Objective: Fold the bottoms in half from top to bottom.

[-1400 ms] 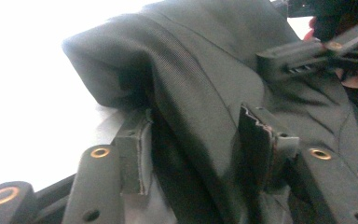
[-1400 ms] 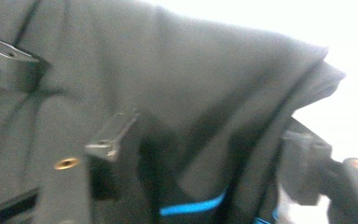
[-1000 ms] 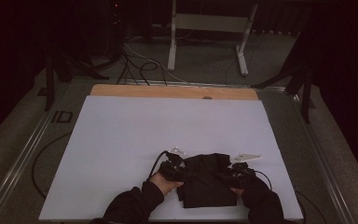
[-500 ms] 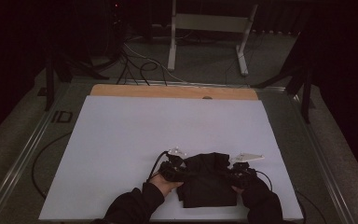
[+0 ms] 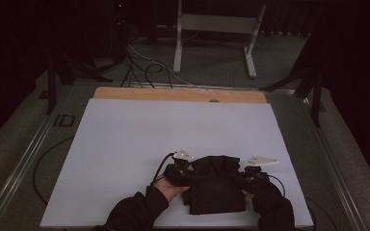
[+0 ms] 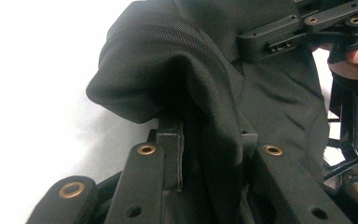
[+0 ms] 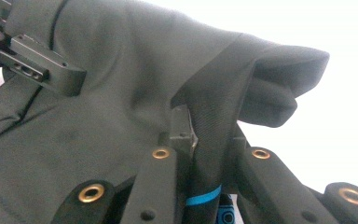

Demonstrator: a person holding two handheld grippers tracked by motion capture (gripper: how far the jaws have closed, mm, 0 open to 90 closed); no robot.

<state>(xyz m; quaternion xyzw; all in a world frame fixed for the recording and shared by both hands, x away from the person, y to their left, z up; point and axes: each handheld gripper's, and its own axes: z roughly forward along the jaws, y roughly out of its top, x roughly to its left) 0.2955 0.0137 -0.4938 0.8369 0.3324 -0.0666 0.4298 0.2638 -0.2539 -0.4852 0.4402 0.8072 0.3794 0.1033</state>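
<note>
Now | both tools' jaws just closed, pinching black cloth (image 5: 217, 187) | hands seemingly unmoved

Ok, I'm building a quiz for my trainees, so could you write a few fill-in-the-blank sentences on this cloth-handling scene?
1. The left gripper and the right gripper each pinch a fold of one ____ cloth.
2. The cloth lies on a ____ sheet that covers the table.
3. Along the sheet's far edge shows a strip of bare ____.
4. The cloth sits near the sheet's ____ edge.

Missing words: black; white; wood; near
</note>
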